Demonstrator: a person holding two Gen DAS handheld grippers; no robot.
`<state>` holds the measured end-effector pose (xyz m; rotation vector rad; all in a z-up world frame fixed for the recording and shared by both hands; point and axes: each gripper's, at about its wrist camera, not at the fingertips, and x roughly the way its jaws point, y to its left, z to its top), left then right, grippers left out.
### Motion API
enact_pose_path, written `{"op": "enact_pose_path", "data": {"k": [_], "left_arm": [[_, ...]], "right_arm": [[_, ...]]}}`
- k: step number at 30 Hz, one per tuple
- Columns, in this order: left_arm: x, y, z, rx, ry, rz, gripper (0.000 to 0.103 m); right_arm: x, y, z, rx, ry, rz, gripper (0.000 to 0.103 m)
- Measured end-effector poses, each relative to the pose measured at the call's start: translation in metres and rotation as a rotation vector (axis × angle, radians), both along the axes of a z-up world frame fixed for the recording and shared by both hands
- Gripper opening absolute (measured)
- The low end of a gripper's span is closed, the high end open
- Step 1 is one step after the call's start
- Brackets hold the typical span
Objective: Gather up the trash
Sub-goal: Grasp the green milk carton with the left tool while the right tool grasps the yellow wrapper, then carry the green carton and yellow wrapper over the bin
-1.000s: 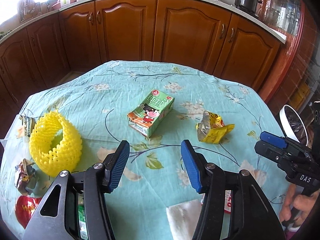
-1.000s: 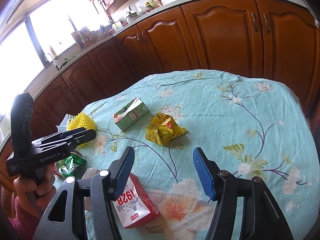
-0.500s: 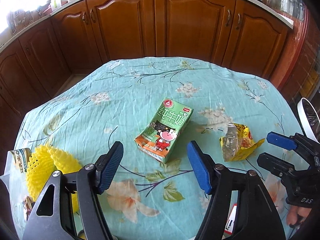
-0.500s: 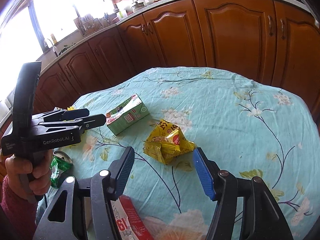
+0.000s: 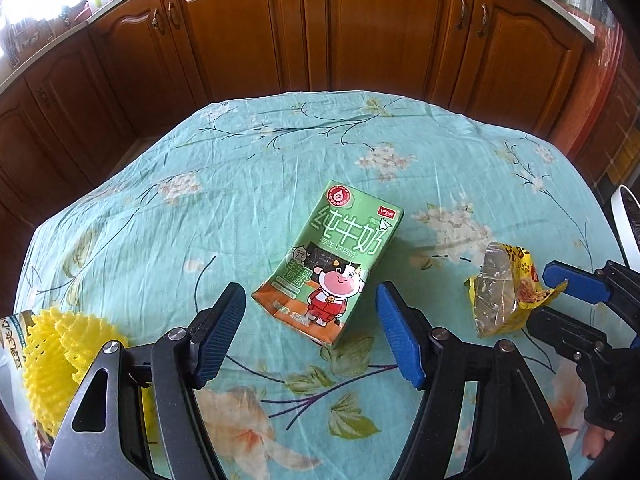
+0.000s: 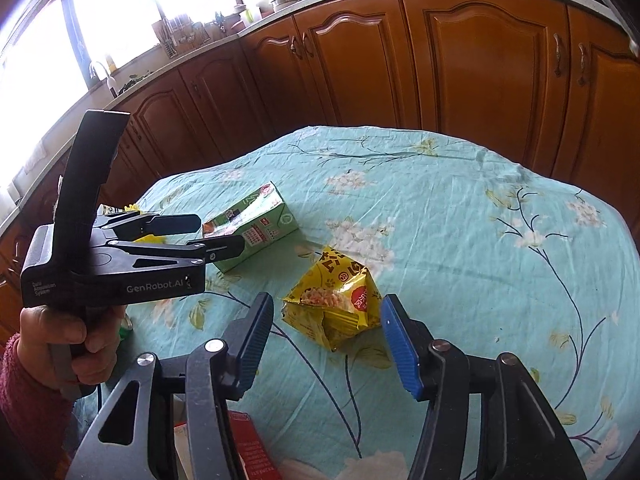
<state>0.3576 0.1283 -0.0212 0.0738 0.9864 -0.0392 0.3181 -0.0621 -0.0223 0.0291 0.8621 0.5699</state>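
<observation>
The left gripper [image 5: 310, 336] is spread wide, its two blue-padded fingers [image 5: 220, 334] standing well apart with nothing between them but cloth; it holds nothing and touches nothing. Just ahead of its opening lies the green milk carton [image 5: 334, 264], flat on its broad face on the table [image 5: 248, 184], which is covered by a turquoise flowered cloth; the carton sits about the middle of the table, its near end lined up with the gap between the fingers but not yet inside it. The right gripper [image 6: 326, 338] is likewise wide open and empty. In its own view the crumpled yellow snack wrapper [image 6: 336, 308] lies on the cloth at the mouth of the opening, between the two pad tips, and neither pad appears to press it. In the left wrist view the same wrapper [image 5: 508, 292] sits toward the right edge of the table, with the right gripper's blue pad tip [image 5: 560, 280] just beside it; whether they touch cannot be told from there. A yellow foam fruit net [image 5: 60, 352] lies near the left edge of the table, partly hidden behind the left gripper's frame, with a printed packet [image 5: 14, 336] beside it. A red-and-white box [image 6: 250, 446] shows at the near edge under the right gripper. The person's left hand [image 6: 68, 336] grips the handle of its tool. Brown wooden cabinets [image 5: 384, 28] run behind the table's far edge.
</observation>
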Motion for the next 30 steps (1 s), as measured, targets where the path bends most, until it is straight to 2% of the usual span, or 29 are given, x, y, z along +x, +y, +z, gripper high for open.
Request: {"op": "enact_pose_path", "data": {"k": [2,3,4,8,10,15,23,30], "left_arm": [[0.001,-0.002,-0.001,0.001,0.002,-0.005,0.065],[0.000,-0.003,-0.001,0.005,-0.002,-0.009,0.060],[0.000,-0.005,-0.001,0.012,-0.002,-0.016,0.055],[-0.007,-0.013,0.002,0.024,-0.036,-0.050,0.054],[-0.011,-0.017,0.004,0.030,-0.044,-0.064,0.053],[-0.022,-0.024,0.013,0.018,-0.067,-0.077,0.053],[-0.050,-0.037,0.039,-0.077,-0.103,-0.092,0.052],[-0.081,-0.076,0.051,-0.146,-0.120,-0.149,0.052]], "right_arm": [[-0.001,-0.002,-0.001,-0.004,-0.004,-0.013,0.039],[-0.001,-0.002,-0.001,-0.004,-0.001,-0.014,0.030],[-0.001,-0.002,-0.002,-0.003,0.005,-0.012,0.026],[-0.007,-0.003,-0.002,-0.003,0.000,-0.006,0.019],[-0.010,-0.004,-0.001,0.004,0.002,-0.005,0.009],[-0.021,-0.014,0.006,0.035,-0.010,-0.013,0.005],[-0.042,-0.051,0.017,0.089,-0.015,-0.068,0.005],[-0.068,-0.089,0.026,0.104,-0.034,-0.118,0.005]]}}
